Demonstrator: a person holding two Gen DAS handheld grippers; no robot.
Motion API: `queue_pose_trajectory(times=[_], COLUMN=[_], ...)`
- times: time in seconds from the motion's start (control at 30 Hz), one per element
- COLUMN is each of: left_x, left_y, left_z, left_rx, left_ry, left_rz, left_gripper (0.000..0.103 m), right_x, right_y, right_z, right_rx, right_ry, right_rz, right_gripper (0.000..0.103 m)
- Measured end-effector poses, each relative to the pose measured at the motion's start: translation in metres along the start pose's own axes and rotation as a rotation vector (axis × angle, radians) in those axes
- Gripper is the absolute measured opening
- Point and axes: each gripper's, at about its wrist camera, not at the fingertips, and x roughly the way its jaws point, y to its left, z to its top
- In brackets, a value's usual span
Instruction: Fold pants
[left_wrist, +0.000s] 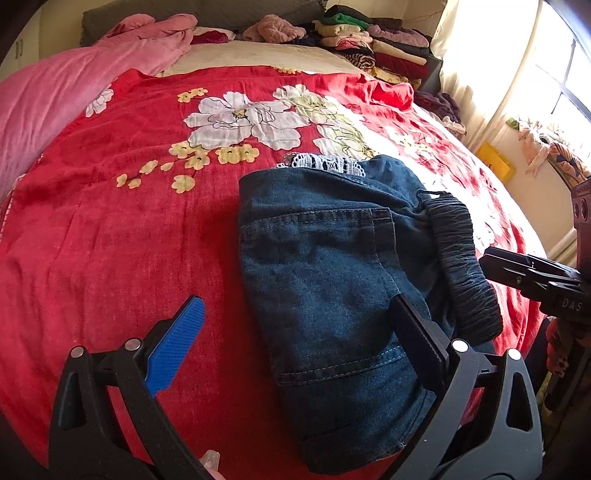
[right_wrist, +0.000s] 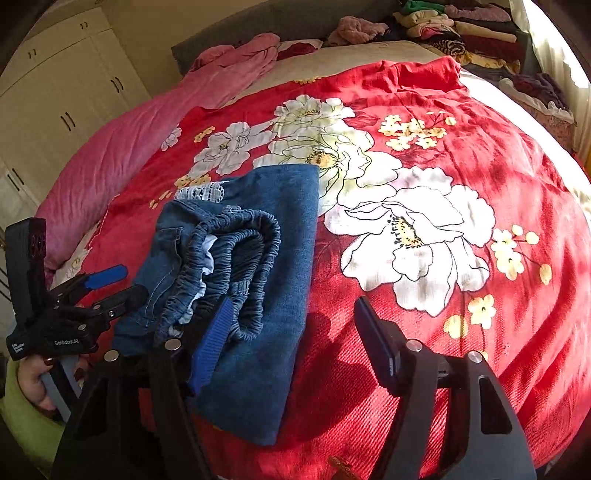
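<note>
Your folded pants (left_wrist: 332, 280) lay on the red flowered blanket (left_wrist: 110, 240), long way running from you toward the lace end. Your left claw (left_wrist: 295, 339) stood wide, holding nothing; your right claw (right_wrist: 291, 332) was partly open, empty. Only the right view showed your hand (right_wrist: 35, 384)

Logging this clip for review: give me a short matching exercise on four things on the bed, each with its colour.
Things:
1. pants
2. bedspread
3. lace trim
4. quilt

Colours:
A. white
B. pink
C. blue denim
D. red with white flowers

Pairs: 1-C, 2-D, 3-A, 4-B
</note>
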Motion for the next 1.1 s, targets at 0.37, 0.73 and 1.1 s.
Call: queue_pose_trajectory(times=[0.37,0.73,1.1], left_x=[0.021,0.029,0.016], left_y=[-0.005,-0.016,-0.028], left_z=[0.004,0.007,0.01], left_rx=[0.001,0.022,0.069], left_ry=[0.021,0.025,-0.003], left_rz=[-0.038,-0.065,-0.053], left_gripper=[0.093,0.08,0.034], right_x=[0.034,0.044,0.035], right_y=[0.003,0.007,0.03], right_z=[0.009,0.012,0.013], right_rx=[-0.03,-0.051,-0.142], right_ry=[0.076,0.065,0.016], right_rz=[0.063,0.098,0.123], right_gripper=[0.056,0.056,0.024])
